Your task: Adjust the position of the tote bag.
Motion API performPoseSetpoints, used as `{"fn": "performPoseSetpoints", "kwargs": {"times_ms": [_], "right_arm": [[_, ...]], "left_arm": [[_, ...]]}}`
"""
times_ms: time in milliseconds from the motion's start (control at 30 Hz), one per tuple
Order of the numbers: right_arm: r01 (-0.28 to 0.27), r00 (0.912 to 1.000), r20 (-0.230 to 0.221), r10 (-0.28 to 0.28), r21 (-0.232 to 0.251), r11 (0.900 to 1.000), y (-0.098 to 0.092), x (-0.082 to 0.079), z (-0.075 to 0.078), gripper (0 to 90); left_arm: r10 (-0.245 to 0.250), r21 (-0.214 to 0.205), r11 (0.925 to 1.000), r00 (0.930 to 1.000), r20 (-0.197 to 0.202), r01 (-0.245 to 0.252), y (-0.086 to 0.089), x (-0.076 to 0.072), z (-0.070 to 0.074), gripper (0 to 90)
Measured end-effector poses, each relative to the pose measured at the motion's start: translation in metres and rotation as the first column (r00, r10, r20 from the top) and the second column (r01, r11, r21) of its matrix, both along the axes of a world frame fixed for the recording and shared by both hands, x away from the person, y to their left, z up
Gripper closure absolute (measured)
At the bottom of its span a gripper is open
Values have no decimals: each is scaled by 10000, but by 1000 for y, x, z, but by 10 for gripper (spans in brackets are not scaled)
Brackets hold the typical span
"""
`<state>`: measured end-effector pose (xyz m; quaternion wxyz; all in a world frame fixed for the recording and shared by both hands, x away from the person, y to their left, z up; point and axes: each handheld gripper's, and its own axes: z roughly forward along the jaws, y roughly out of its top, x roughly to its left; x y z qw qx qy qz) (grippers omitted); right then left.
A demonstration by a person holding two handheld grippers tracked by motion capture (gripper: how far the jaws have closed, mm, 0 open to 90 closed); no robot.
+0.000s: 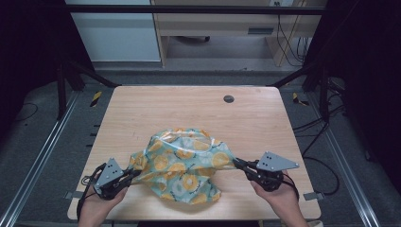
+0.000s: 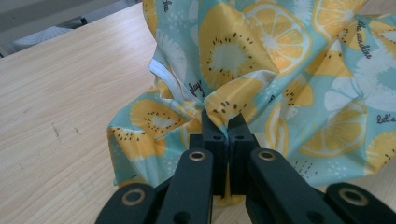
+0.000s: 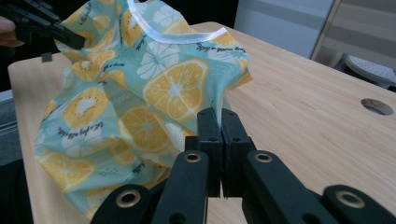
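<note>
My left gripper (image 1: 134,172) is pinching one side of the teal fabric bag printed with orange citrus slices (image 1: 182,163), my right gripper (image 1: 238,163) is clamping the opposite side, both holding it over the near part of the light wooden table (image 1: 156,106).

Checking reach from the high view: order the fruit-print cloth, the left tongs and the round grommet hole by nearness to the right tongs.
1. Fruit-print cloth, pinched in the right tongs.
2. Left tongs, across the cloth.
3. Round grommet hole, at the far edge.

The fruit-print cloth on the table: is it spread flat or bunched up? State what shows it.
Bunched up. The fruit-print cloth sits in a rumpled, puffed heap with folds, pinched at opposite ends by the left claw and right claw.
</note>
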<state>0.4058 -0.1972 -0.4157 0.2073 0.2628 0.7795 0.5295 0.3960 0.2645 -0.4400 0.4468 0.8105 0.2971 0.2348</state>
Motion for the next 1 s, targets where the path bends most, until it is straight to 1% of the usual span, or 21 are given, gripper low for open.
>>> {"fn": "performPoseSetpoints", "kwargs": {"times_ms": [67,133,167,200,233,267,333,400,433,467,533,567,667,700,733,767,800,867,900,967,1000], "right_arm": [[-91,10000,-2,91,16,10000,0,-3,-1,894],[-328,9994,47,328,24,9995,0,-7,-1,894],[-328,9994,47,328,24,9995,0,-7,-1,894],[-505,9987,45,505,21,9987,0,-9,-2,894],[-505,9987,45,505,21,9987,0,-9,-2,894],[-768,9970,3,768,44,9970,0,-12,-4,894],[-875,9962,-18,875,69,9961,0,-12,-5,894],[-1202,9927,-65,1202,33,9927,0,-14,-7,894],[-1546,9878,-165,1546,8,9880,1,-16,-9,893],[-1546,9878,-165,1546,8,9880,1,-16,-9,893],[-1892,9815,-341,1886,-164,9818,2,-18,-13,894],[-2007,9791,-398,1995,-275,9793,3,-18,-14,894],[-2406,9693,-643,2372,-511,9693,6,-18,-19,894],[-2506,9666,-708,2462,-616,9661,7,-18,-21,894],[-2588,9642,-783,2533,-704,9634,8,-18,-23,894],[-2636,9626,-864,2569,-777,9615,9,-18,-25,894],[-2671,9611,-966,2588,-860,9598,10,-17,-26,894],[-2726,9593,-1031,2630,-942,9575,11,-17,-28,893],[-2744,9577,-1222,2605,-1148,9547,14,-15,-32,893],[-2757,9571,-1270,2603,-1235,9533,15,-15,-34,893],[-2738,9574,-1324,2564,-1357,9522,16,-14,-36,893]], "left_arm": [[-107,43,9999,9999,-77,108,1,-2,-2,898],[-257,242,9994,9995,-177,261,1,-4,-5,897],[-257,242,9994,9995,-177,261,1,-4,-5,897],[-372,407,9984,9988,-311,385,0,-4,-7,896],[-372,407,9984,9988,-311,385,0,-4,-7,896],[-415,531,9976,9984,-377,435,0,-4,-9,896],[-513,683,9962,9973,-517,548,-1,-3,-11,896],[-638,928,9932,9955,-708,702,-3,-2,-15,895],[-654,1116,9910,9950,-759,736,-4,-2,-17,895],[-639,1231,9897,9950,-766,731,-5,-2,-18,895],[-677,1446,9863,9939,-871,798,-6,0,-20,895],[-679,1668,9825,9933,-937,829,-7,1,-22,895],[-666,1784,9804,9927,-1006,839,-8,2,-24,895],[-641,1932,9775,9921,-1082,842,-9,3,-26,895],[-641,1932,9775,9921,-1082,842,-9,3,-26,895],[-605,2104,9740,9917,-1135,835,-10,5,-28,895],[-573,2167,9729,9918,-1142,812,-11,6,-30,895],[-544,2245,9712,9919,-1147,792,-12,8,-30,895],[-528,2302,9700,9918,-1165,786,-12,9,-31,895],[-462,2349,9693,9923,-1151,724,-13,11,-32,895],[-432,2439,9672,9924,-1156,705,-13,12,-32,895]]}}
